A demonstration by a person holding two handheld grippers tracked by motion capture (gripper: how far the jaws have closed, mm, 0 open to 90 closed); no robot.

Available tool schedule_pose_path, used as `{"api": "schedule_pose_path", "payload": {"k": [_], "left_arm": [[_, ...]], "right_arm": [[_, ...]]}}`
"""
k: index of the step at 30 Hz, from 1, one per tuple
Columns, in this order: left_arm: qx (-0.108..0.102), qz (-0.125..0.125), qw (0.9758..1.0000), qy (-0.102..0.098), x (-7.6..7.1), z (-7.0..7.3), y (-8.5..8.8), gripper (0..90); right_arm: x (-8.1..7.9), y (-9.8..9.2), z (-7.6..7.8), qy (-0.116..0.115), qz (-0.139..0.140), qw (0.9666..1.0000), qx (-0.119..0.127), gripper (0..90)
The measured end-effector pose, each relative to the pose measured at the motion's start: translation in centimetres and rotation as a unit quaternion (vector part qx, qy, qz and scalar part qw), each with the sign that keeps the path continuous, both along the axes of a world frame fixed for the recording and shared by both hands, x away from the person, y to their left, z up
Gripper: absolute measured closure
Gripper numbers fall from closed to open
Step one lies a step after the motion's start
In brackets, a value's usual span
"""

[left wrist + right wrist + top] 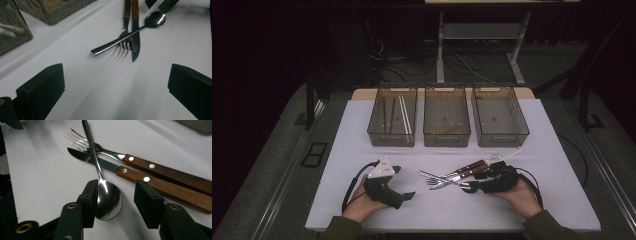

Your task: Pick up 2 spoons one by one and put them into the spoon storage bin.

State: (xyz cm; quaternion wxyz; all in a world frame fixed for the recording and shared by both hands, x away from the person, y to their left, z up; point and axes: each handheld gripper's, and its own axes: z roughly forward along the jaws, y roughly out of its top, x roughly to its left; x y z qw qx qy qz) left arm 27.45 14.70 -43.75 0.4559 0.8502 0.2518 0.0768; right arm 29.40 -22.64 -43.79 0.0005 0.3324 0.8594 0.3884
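Your right gripper (116, 197) is at the cutlery pile, jaws part open with the bowl of the polished all-metal spoon (108, 199) between them. One pad sits against the bowl's edge, the other stands clear of it, so no clamp on it. Same gripper (473, 186) in the high view: lying low on the white tabletop (362, 130), pointing left at the pile.

The spoon lies on the table, its handle laid across the steel fork with a riveted brown wooden handle (160, 170) and the matching wooden-handled steel knife (150, 182). Fork and knife lie side by side, touching or nearly so, handles toward your right hand (519, 196).

Your left gripper (404, 182) rests on the table well apart from the pile, jaws wide open, nothing between them. In its own view the spoon (130, 32) crosses the fork tines and knife blade up ahead.

Three clear smoky plastic bins (447, 132) stand in a row at the far edge. The left one holds pale sticks (404, 114), the middle one a small brown piece, too small to identify.
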Motion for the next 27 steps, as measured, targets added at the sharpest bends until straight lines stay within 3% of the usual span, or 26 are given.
{"api": "schedule_pose_path", "payload": {"k": [9, 19, 23, 27], "left_arm": [[0.006, -0.004, 1.0000, 0.003, -0.1, -0.1, -0.2, 0.0], [0.009, -0.003, 1.0000, 0.003, -0.1, -0.1, -0.3, 0.0], [0.008, -0.002, 1.0000, 0.002, -0.1, -0.1, -0.2, 0.0], [0.009, -0.002, 1.0000, 0.001, -0.1, -0.1, -0.3, 0.0]], "right_arm": [[-0.3, 1.0, -0.8, 0.003, 0.027, 0.9994, -0.023, 54.3], [-0.9, 1.6, -0.7, -0.033, 0.041, 0.9968, -0.061, 59.8], [-1.0, 1.7, -0.6, -0.042, 0.045, 0.9957, -0.069, 67.5], [-0.9, 1.4, -0.6, -0.036, 0.041, 0.9967, -0.060, 74.4]]}}
